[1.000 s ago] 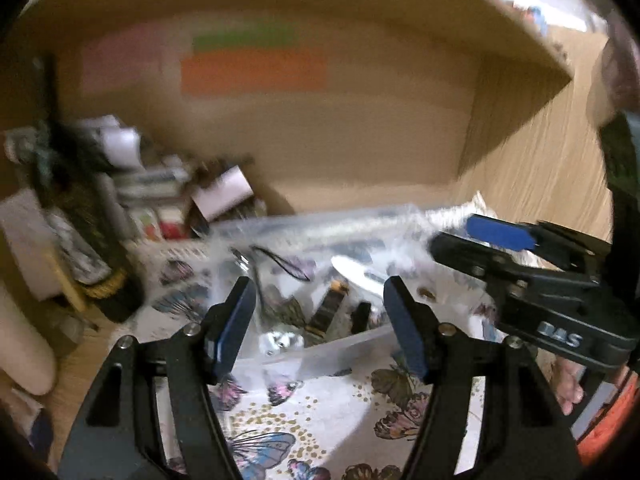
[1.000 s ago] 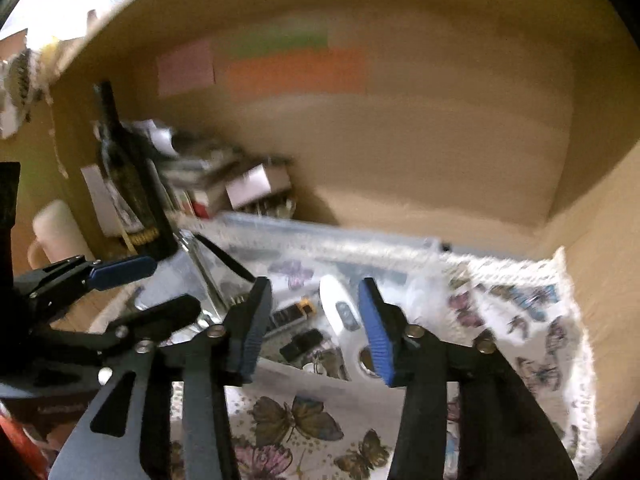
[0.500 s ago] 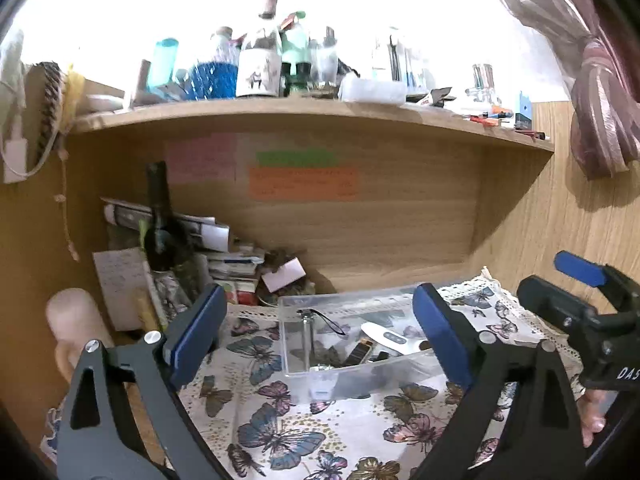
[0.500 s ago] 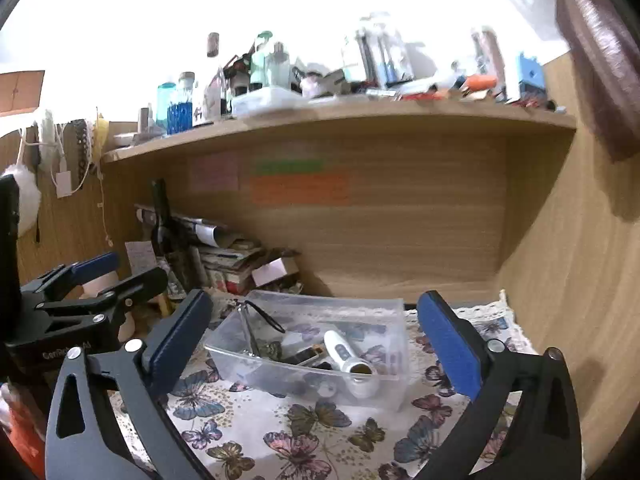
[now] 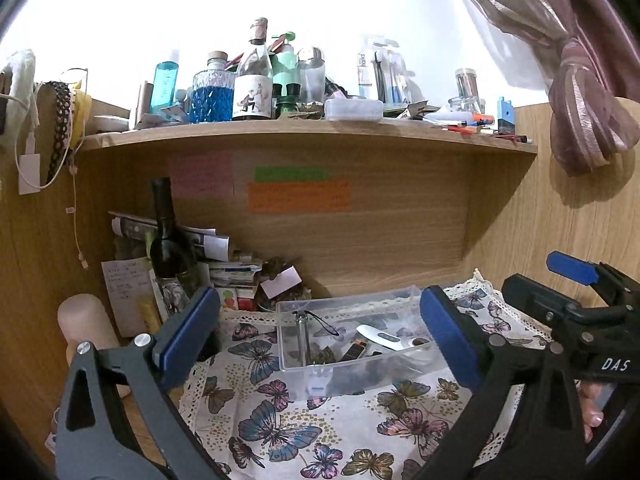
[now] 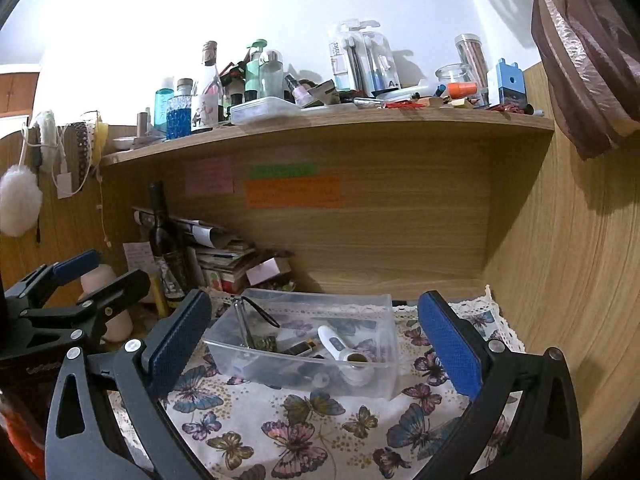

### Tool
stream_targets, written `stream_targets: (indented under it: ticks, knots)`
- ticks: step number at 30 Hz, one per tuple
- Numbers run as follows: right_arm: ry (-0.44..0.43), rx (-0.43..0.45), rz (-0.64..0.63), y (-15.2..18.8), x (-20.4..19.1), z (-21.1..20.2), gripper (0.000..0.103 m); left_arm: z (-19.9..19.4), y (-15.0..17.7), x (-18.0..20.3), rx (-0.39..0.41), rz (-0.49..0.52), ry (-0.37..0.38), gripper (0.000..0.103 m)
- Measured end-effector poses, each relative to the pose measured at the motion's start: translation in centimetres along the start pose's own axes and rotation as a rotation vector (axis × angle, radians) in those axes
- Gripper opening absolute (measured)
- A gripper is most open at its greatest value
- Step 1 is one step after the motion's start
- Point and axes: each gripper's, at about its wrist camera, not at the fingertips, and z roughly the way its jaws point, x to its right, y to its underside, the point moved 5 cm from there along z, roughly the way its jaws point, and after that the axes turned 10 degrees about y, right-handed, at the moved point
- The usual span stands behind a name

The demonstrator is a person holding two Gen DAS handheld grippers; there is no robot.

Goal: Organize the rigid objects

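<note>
A clear plastic bin (image 5: 404,296) (image 6: 384,312) sits on a butterfly-print cloth (image 5: 288,420) (image 6: 280,436) in a wooden alcove. Inside lie a white thermometer (image 5: 386,338) (image 6: 336,346), a metal tube with a black cord (image 5: 301,330) (image 6: 243,326), a dark lighter-like item (image 5: 353,350) (image 6: 299,348) and other small things. My left gripper (image 5: 320,340) is open and empty, held back from the bin. My right gripper (image 6: 314,348) is open and empty, also back from it. Each gripper shows in the other's view, the right one (image 5: 576,292) and the left one (image 6: 76,284).
A dark wine bottle (image 5: 166,236) (image 6: 162,240), stacked papers and boxes (image 5: 224,272) (image 6: 224,260) fill the alcove's left. A pale cylinder (image 5: 82,320) stands at far left. The shelf above (image 5: 304,128) (image 6: 320,120) carries several bottles and jars. A wooden wall (image 6: 568,280) is to the right.
Both grippers have pulled back and up from the bin and opened wider. The whole alcove and upper shelf have come into view.
</note>
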Motion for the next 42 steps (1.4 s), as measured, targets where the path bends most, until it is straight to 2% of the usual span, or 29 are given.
stream_targets:
  ticks: [42]
  knots:
    - [-0.011, -0.026, 0.016, 0.35, -0.42, 0.42, 0.103, 0.35, 0.10, -0.02, -0.012, -0.013, 0.013, 0.103]
